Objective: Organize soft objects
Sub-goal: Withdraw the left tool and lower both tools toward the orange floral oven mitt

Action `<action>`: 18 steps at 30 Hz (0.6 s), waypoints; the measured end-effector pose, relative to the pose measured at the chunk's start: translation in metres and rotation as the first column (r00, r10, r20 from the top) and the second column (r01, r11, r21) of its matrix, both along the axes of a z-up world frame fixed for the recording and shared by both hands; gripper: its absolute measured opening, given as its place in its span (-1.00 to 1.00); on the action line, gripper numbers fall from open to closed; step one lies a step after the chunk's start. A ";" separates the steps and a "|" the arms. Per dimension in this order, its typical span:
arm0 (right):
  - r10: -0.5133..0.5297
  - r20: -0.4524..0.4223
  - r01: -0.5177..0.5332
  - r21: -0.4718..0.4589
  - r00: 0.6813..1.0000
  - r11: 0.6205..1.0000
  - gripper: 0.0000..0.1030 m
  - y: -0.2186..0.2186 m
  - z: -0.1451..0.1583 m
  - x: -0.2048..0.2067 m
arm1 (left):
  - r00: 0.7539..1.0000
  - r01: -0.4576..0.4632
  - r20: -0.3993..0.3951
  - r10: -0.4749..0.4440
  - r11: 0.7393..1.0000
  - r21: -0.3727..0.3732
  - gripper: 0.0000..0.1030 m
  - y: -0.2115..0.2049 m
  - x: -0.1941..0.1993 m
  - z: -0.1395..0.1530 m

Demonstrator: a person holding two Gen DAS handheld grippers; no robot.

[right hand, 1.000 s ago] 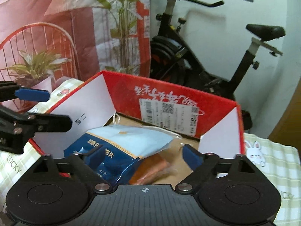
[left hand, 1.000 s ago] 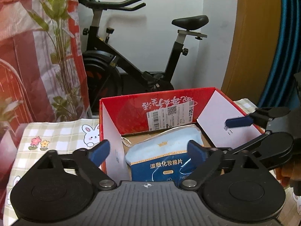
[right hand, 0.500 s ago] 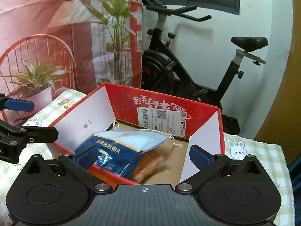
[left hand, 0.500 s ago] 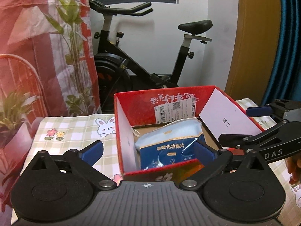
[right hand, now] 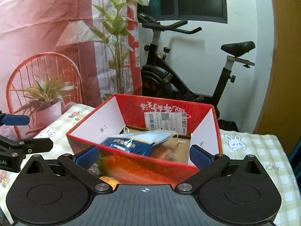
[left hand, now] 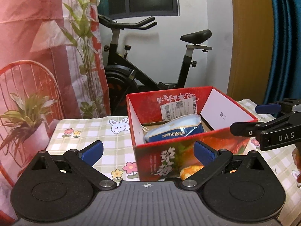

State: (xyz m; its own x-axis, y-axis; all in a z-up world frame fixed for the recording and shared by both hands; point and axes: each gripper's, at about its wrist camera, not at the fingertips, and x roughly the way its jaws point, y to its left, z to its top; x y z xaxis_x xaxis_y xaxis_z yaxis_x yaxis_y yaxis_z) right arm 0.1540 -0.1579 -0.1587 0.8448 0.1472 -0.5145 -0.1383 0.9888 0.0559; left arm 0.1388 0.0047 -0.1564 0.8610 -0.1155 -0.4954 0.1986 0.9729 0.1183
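Nearest the left wrist camera, the left claw (left hand: 148,149) stands wide, its blue pads (left hand: 93,150) apart over the checked cloth (left hand: 90,130) with nothing between them; its jaws have just been opening. The right claw (right hand: 144,156) is just as wide and empty — its jaws too have just been opening — and it sits before the near wall of the red box (right hand: 139,164). Each claw shows at the edge of the other's view: the right one at the right side of the left view, the left one at the left side of the right view.

The red box stands on the bench, on the cloth printed with rabbits and flowers, its top flaps open and white on the inside. In it lies the blue and white packet of cotton pads (left hand: 175,130), tilted, its pale upper end toward the far wall. Under it, in the right wrist view, an orange soft pack (right hand: 163,151) peeks out. A shipping label (right hand: 165,122) is stuck on the inner face of the far wall.

Beyond the bench stands a black exercise bike (left hand: 150,71) against a white wall, and to the left hangs a pink backdrop (left hand: 37,37) printed with plants and a red chair.
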 end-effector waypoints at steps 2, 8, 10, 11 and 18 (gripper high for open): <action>-0.002 0.011 0.002 -0.002 1.000 1.000 0.99 0.003 -0.003 -0.010 | 1.000 -0.002 0.013 0.002 1.000 -0.002 1.00 0.001 -0.008 -0.002; -0.012 0.022 0.012 -0.014 1.000 1.000 0.99 0.013 -0.016 -0.034 | 0.999 -0.003 0.049 0.004 1.000 -0.022 1.00 0.003 -0.028 -0.009; -0.013 0.022 0.013 -0.005 1.000 1.000 0.99 0.014 -0.022 -0.042 | 0.999 -0.002 0.050 0.003 1.000 -0.031 1.00 0.004 -0.032 -0.013; -0.013 0.021 0.014 -0.002 1.000 1.000 0.99 0.015 -0.025 -0.045 | 0.999 -0.003 0.050 0.005 0.999 -0.034 1.00 0.004 -0.034 -0.015; -0.055 0.014 0.055 0.011 0.998 0.998 0.99 0.011 -0.042 -0.063 | 0.999 -0.015 0.043 0.017 0.999 -0.045 1.00 0.007 -0.048 -0.027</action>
State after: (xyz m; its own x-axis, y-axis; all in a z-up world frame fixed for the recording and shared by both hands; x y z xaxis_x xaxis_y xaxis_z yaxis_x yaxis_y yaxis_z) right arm 0.0910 -0.1469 -0.2009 0.8592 0.1056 -0.5007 -0.0844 0.9943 0.0649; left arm 0.0908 0.0115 -0.1838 0.8833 -0.1228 -0.4525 0.1789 0.9804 0.0832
